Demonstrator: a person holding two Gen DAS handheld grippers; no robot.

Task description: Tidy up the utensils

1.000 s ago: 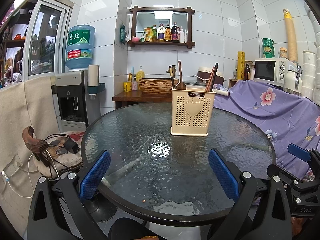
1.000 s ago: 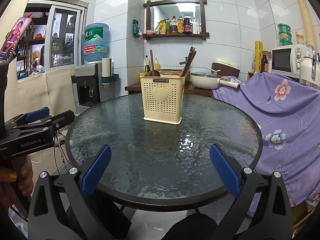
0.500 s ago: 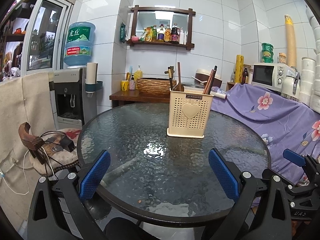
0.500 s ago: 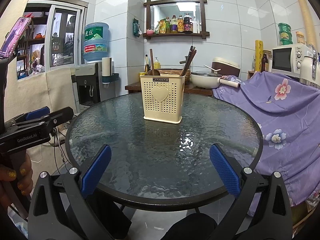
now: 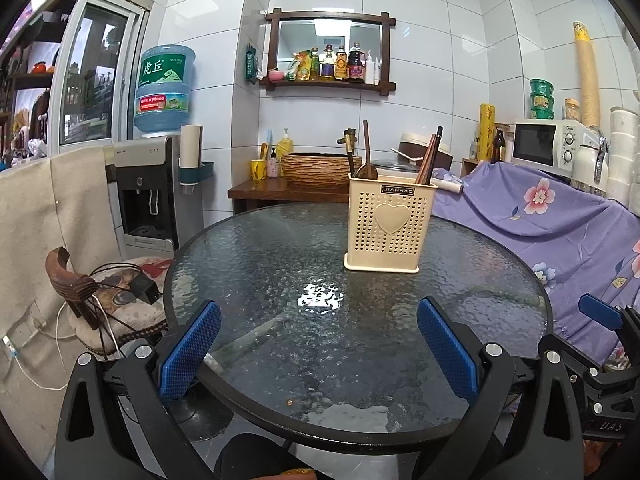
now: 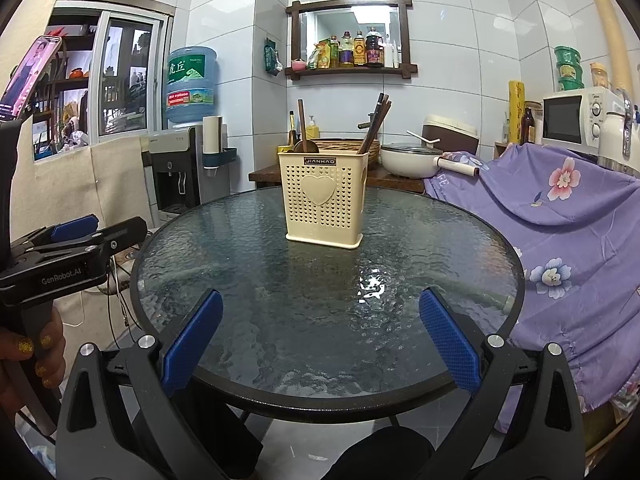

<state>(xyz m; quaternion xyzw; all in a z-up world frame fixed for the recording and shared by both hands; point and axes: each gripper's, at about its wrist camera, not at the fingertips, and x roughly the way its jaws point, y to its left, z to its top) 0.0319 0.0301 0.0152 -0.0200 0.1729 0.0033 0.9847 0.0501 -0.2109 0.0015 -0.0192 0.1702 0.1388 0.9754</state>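
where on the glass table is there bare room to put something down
Nearly all of the round glass table is bare: the wide stretch between the cream utensil holder and the near rim, plus both sides of it. Only the holder's far-centre spot is taken. Both grippers, left gripper and right gripper, are open and empty.

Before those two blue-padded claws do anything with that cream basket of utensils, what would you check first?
1. Left gripper open, holding nothing: ok.
2. Right gripper open, holding nothing: ok.
3. Cream perforated plastic utensil holder upright on the round textured-glass table: ok.
4. Dark wooden chopsticks and wooden spoon stand inside the holder: ok.
5. Loose utensils left on the glass: none seen, ok.
6. Whether the holder has separate compartments: cannot tell.
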